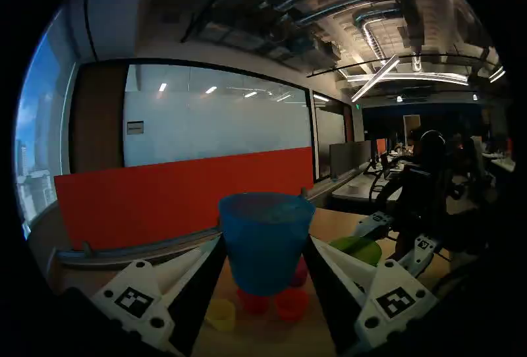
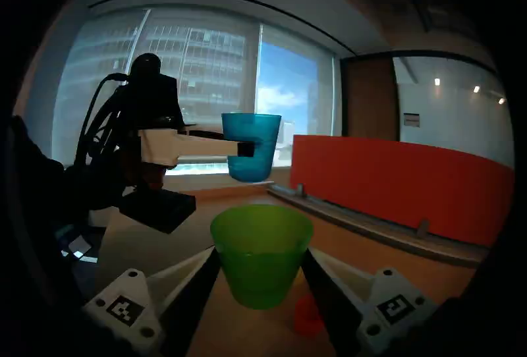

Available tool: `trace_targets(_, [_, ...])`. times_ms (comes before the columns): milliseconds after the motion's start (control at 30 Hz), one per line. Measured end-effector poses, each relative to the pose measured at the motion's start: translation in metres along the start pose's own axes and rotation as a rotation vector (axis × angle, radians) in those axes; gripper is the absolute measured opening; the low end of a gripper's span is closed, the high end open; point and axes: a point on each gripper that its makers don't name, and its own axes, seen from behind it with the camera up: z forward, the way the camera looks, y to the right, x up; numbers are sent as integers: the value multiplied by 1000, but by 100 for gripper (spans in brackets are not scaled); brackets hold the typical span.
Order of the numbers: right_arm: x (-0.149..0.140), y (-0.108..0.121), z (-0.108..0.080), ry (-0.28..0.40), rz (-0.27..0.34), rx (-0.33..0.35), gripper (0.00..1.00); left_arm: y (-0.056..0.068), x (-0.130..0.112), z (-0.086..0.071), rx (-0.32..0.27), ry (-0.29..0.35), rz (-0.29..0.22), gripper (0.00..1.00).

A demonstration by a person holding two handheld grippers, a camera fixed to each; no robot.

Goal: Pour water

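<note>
The left hand-held gripper (image 1: pixel 265 242) holds a blue cup (image 1: pixel 267 251) upright at the lower centre of the left gripper view, with both fingers pressing on its sides. Whether there is water in it cannot be told. Beneath it, at the bottom of the frame, a small yellow cup (image 1: pixel 221 314), two small red cups (image 1: pixel 253 302) and a pink cup (image 1: pixel 300 273) stand close together on the wooden surface (image 1: pixel 332 222).

In the right gripper view, the right hand-held gripper (image 2: pixel 261 258) clamps a green cup (image 2: pixel 261 271) upright at the lower centre. The blue cup hangs above it and slightly to the left, well clear of the surface and apart from the green cup. A red partition (image 2: pixel 402 186) runs along the right side, and a window (image 2: pixel 197 60) fills the upper left.
</note>
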Motion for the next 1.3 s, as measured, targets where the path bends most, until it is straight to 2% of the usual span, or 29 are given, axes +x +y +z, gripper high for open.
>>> trace_targets(400, [-8, 6, -4, -46, -2, -9, 86, -20, -59, -3, 12, -171, 35, 80])
trace_targets(600, [-12, 7, -5, -67, 5, -6, 86, -24, -84, 0, -5, -247, 38, 80])
trace_targets(900, [-18, 10, -7, -99, 6, -1, 86, -22, -121, 4, -34, -358, 76, 81])
trace_targets(1300, [-28, 10, -10, -138, 12, 7, 86, -21, -165, 2, -71, -490, 108, 83])
